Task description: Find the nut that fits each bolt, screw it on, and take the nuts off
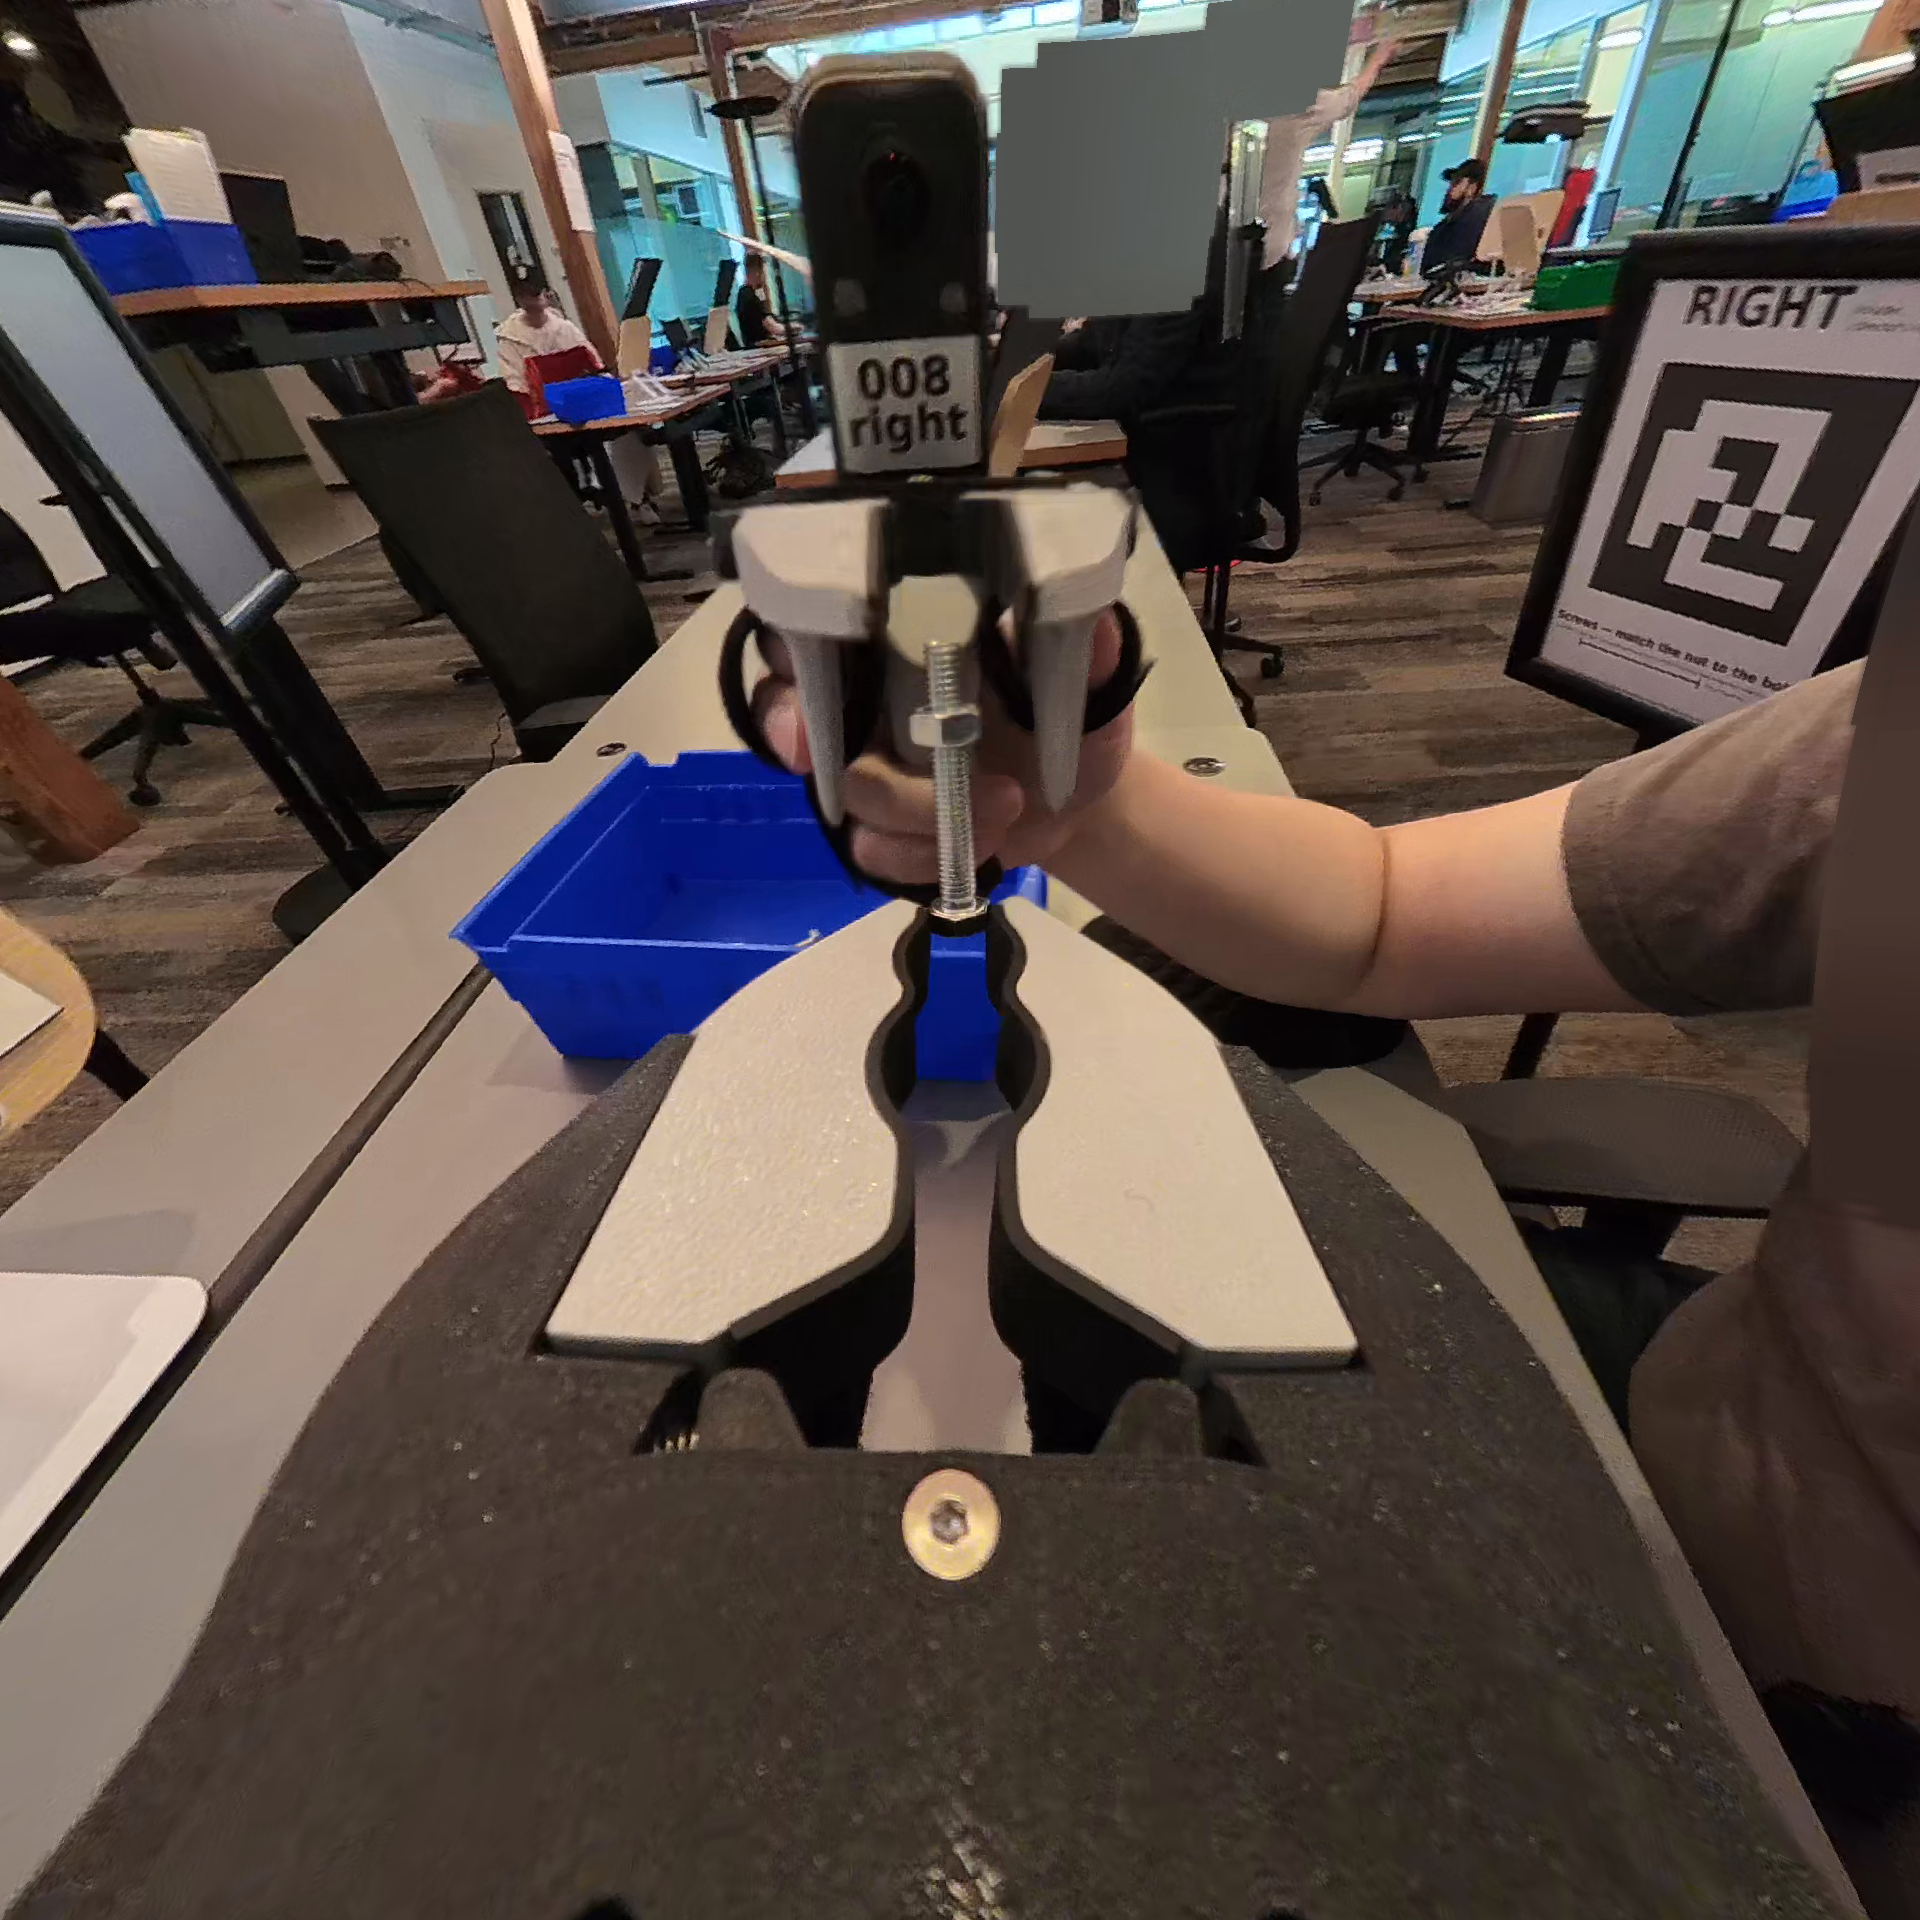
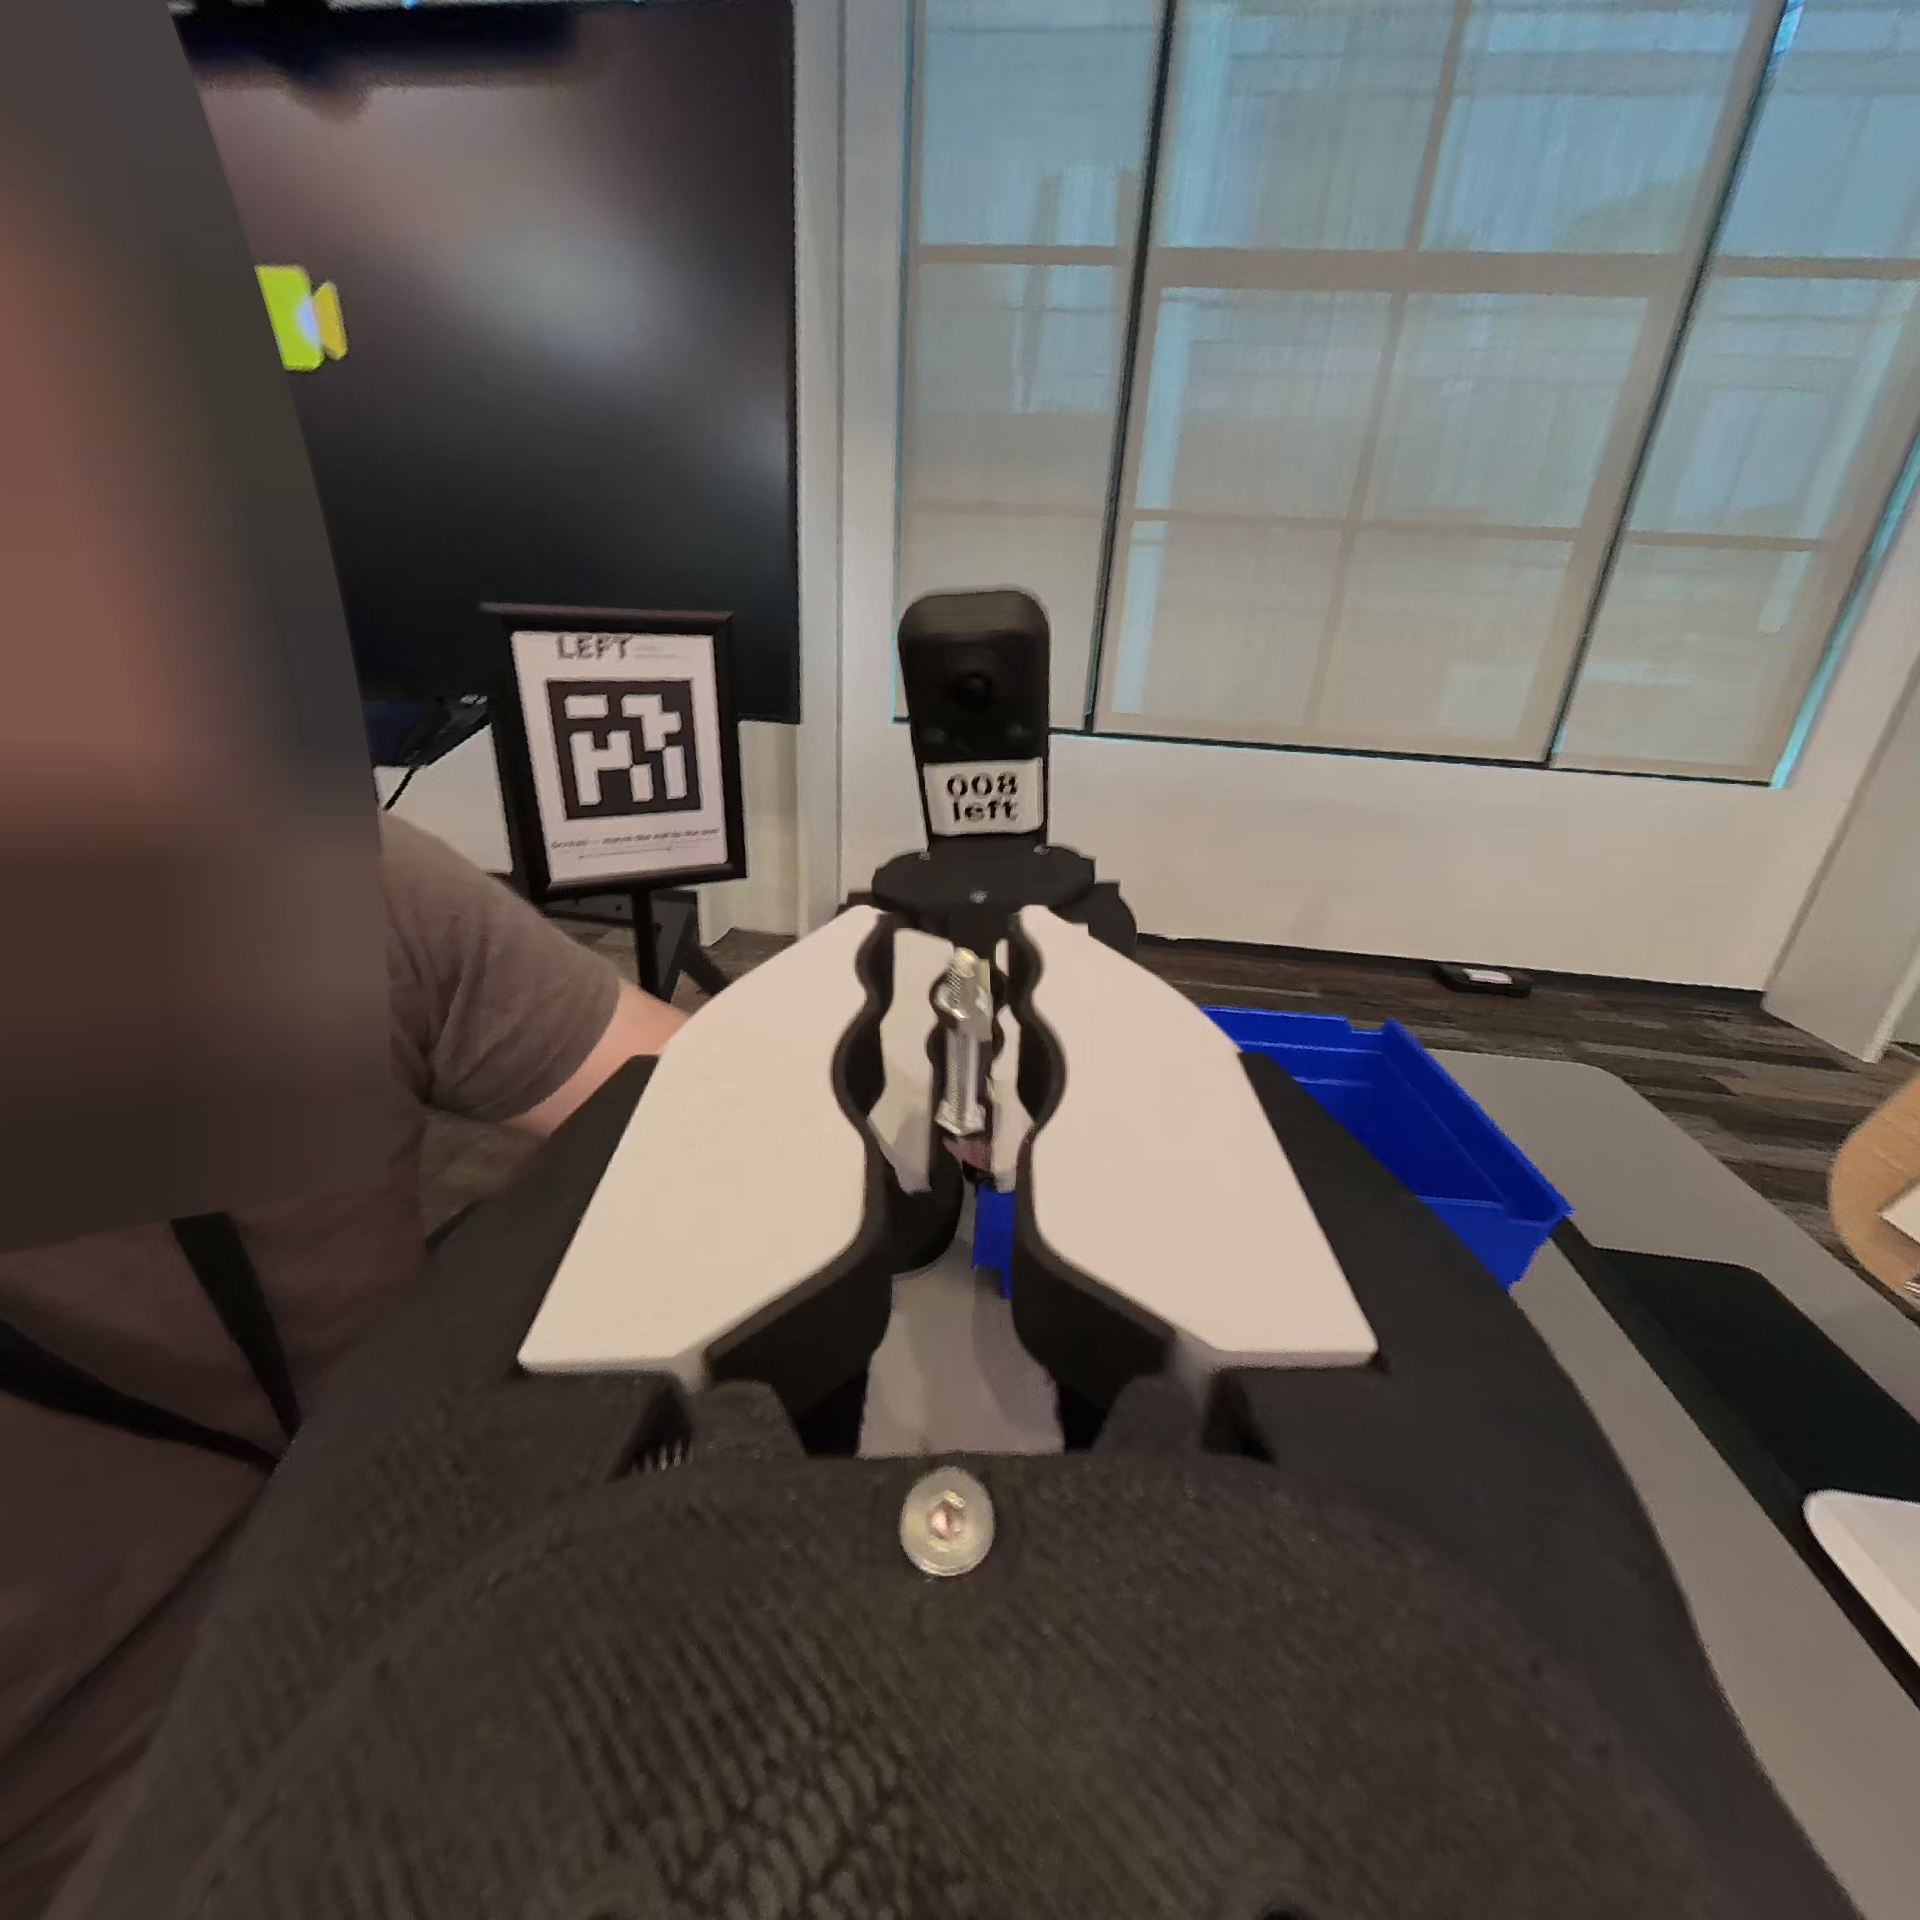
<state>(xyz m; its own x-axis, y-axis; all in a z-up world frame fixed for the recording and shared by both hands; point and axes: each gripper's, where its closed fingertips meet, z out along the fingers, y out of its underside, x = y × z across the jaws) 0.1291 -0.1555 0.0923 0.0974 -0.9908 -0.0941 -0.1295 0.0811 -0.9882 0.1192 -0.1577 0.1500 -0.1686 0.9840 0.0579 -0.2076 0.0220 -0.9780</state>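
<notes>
My left gripper [image 1: 956, 916] is shut on the head end of a long silver threaded bolt [image 1: 952, 821] and holds it in the air, pointing away from me. A hex nut [image 1: 943, 724] sits on the bolt, roughly two thirds of the way toward its far tip. My right gripper [image 1: 943, 808] faces the left one. It is open, with one white finger on each side of the nut and clear gaps between. In the right wrist view the bolt [image 2: 961, 1049] lies between the right gripper's [image 2: 951, 927] spread fingers, with the left gripper's camera housing [image 2: 971, 686] behind.
A blue bin [image 1: 665, 904] [image 2: 1434, 1143] stands on the grey table [image 1: 312, 1091] below the grippers. A person's forearm [image 1: 1299, 914] reaches in from the right. Framed marker signs [image 1: 1745, 488] [image 2: 623, 748] stand at both sides. A black chair [image 1: 499, 561] is behind the table. One gripper's finger ends stand about 6 cm off the other's.
</notes>
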